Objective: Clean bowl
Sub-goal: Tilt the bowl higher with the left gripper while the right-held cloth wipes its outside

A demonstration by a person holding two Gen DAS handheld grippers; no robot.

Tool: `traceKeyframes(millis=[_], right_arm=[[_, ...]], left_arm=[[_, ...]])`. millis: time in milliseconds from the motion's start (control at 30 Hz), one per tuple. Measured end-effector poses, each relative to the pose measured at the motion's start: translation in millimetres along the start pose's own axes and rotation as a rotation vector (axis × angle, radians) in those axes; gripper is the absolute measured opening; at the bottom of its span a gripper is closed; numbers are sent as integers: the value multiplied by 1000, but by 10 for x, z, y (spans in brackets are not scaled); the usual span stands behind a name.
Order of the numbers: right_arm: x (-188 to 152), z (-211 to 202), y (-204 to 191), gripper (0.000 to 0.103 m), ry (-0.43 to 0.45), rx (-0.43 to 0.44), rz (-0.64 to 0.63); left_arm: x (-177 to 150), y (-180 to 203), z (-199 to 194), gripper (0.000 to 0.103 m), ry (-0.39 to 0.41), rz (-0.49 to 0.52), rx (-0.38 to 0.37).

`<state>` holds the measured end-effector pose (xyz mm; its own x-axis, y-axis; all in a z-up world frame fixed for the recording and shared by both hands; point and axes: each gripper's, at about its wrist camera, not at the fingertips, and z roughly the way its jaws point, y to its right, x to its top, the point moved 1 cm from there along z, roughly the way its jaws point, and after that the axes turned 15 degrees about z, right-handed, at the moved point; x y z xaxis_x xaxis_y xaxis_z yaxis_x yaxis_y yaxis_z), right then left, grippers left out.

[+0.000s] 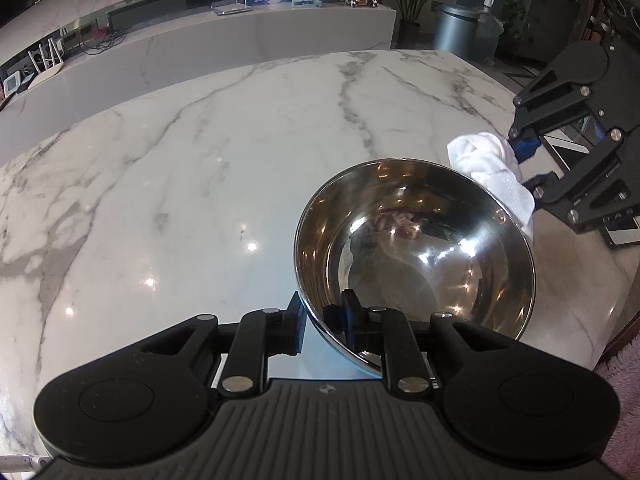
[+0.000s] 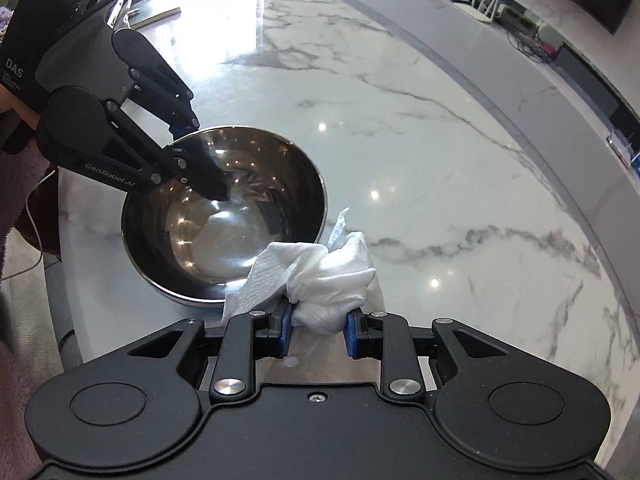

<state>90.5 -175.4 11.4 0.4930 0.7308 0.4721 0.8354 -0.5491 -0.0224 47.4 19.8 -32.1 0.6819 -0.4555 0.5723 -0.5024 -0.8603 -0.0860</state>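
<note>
The steel bowl could slip or tip off the desk, since the left tool pinches only its near rim, one finger inside, one outside. The right tool clenches a crumpled paper towel just beside the bowl's rim, which could tear or drop when pressed.
</note>
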Motion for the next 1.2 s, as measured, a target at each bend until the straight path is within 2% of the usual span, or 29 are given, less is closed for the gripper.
traceKeyframes(millis=[200, 533, 900, 1200], right_arm=[[104, 30, 65, 24, -5, 11, -26], [-31, 204, -34, 24, -68, 51, -50], [-14, 294, -126, 24, -131, 34, -108], [88, 202, -111, 24, -132, 14, -149]], left_arm=[[4, 2, -9, 17, -1, 4, 3], [31, 25, -3, 17, -3, 20, 4], [29, 28, -17, 17, -5, 30, 4], [32, 30, -24, 17, -8, 34, 4]])
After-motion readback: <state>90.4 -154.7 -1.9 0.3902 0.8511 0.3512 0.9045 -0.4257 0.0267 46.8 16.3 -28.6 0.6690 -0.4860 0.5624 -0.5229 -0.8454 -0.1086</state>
